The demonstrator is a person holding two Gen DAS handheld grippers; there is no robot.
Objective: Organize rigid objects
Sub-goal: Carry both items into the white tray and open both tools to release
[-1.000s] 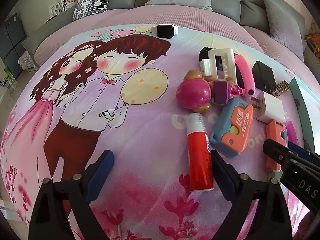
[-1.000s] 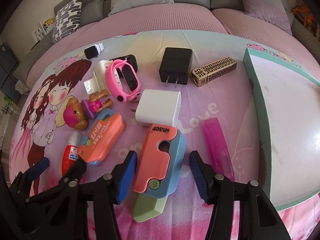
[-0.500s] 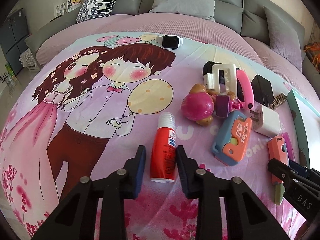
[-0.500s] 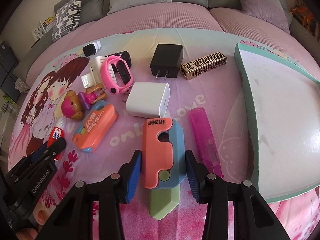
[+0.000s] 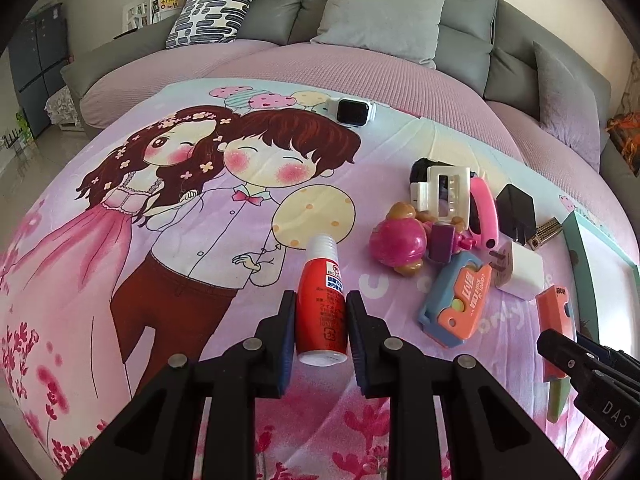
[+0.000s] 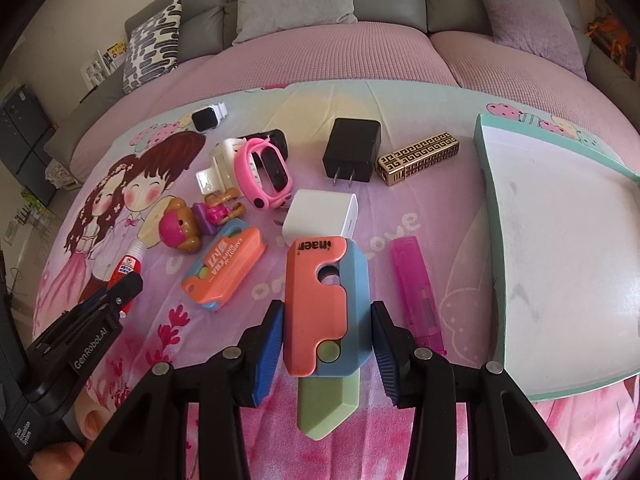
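My left gripper is shut on a red glue bottle with a white cap, held near its base, cap pointing away from me. That bottle and the left gripper's tip also show at the left of the right wrist view. My right gripper is shut on an orange-and-blue toy knife, its blue pads pressing both sides and its green blade pointing back toward me. In the left wrist view the toy knife shows at the right edge.
On the cartoon-print sheet lie a second orange-blue toy knife, a white charger, a black charger, a gold patterned case, a pink lighter, a pink watch and a doll. A teal-rimmed white tray lies right.
My left gripper closed on the glue bottle, which now points along its fingers. My right gripper closed on the toy knife. Both have risen a little.
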